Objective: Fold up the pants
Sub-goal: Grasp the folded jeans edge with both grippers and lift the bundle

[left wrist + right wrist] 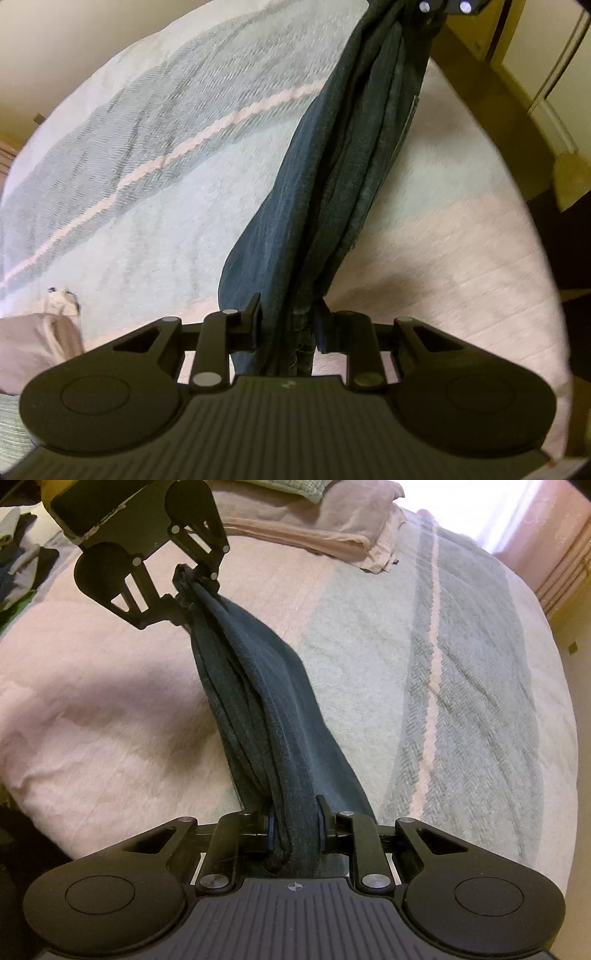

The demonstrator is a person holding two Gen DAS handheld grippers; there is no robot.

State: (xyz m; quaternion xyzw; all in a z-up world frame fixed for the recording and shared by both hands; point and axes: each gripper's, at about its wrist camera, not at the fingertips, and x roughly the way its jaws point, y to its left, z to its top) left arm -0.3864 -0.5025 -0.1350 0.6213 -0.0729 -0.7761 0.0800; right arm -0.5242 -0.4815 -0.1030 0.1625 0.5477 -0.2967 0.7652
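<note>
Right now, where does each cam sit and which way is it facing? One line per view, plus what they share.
Left wrist: on the left gripper, looking steeply down along its fingers, which clamp the dark blue pants above the bed; the right gripper's tip shows at the top edge.
Right wrist: on the right gripper, also looking steeply down, clamped on the pants' other end; the left gripper shows whole at upper left.
Shared: the pants hanging bunched between both grippers, the striped blanket, and each other's gripper.

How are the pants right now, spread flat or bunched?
Bunched: the dark pants hang as a gathered rope between left gripper and right gripper, above the bed.
</note>
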